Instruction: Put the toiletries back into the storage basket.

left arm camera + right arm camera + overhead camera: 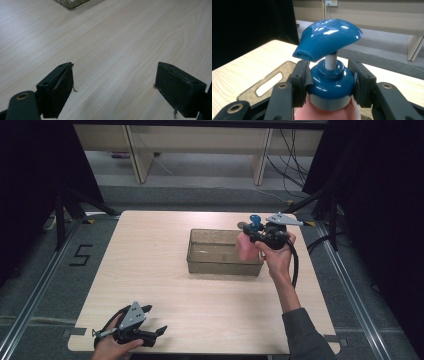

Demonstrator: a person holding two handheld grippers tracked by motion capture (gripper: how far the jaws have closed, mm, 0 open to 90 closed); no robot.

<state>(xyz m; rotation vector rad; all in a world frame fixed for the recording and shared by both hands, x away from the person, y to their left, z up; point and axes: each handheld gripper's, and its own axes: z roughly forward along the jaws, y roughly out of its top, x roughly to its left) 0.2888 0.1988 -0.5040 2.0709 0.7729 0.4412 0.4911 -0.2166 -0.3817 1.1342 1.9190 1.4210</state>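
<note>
High view: I've got the right gripper (251,234) up over the far right corner of the clear plastic bin (223,265), clamped on a pink pump bottle (245,247) w/ a blue pump head (255,223). The bottle hangs below the jaws, its pink body against the bin's right end, above the wooden table (150,270); can't tell if it touches the rim. Right hand (276,254) wraps the gripper body from the near side. The left gripper (150,327) sits well apart from all that, at the near left edge of the table, left hand (111,346) on it, jaws spread, nothing btwn them.

Left gripper view: left gripper (113,88) jaws stand wide apart, just bare wood grain btwn and ahead of them. One corner of the bin (71,3) shows far ahead, at the top.

Right gripper view: right gripper (329,82) jaws are squeezed on the bottle's blue collar (329,83), one pad on each side. Pump head (328,38) sits right above the jaws, spout pointing left; white stem (330,61) btwn head and collar. Pink body (322,113) runs below the jaws. Bin (268,83) lies beyond and below-left of the jaws.
</note>
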